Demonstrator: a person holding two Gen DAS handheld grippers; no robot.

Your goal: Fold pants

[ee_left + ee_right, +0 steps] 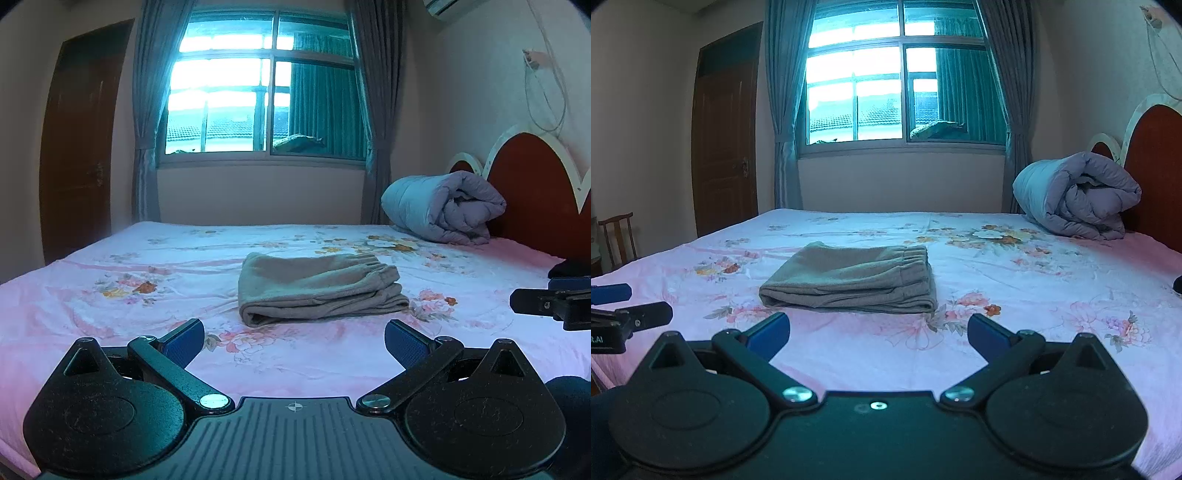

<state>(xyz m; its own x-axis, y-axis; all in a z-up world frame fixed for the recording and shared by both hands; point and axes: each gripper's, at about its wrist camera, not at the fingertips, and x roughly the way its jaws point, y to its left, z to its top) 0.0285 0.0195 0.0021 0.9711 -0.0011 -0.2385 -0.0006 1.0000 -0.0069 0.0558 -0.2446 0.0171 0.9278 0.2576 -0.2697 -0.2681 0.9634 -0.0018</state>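
Grey-brown pants (317, 290) lie folded in a compact rectangle on the pink floral bed sheet (110, 295), the elastic waistband on top toward the right. They also show in the right wrist view (853, 280). My left gripper (294, 341) is open and empty, held back from the near edge of the pants. My right gripper (878, 332) is open and empty, also short of the pants. Each gripper shows at the other view's edge: the right one (546, 295) and the left one (631, 306).
A rolled grey-purple quilt (443, 210) lies at the head of the bed by the red headboard (535, 192). A window with curtains (266, 92) is behind the bed, a brown door (77, 147) at left, a wooden chair (618, 236) beside the bed.
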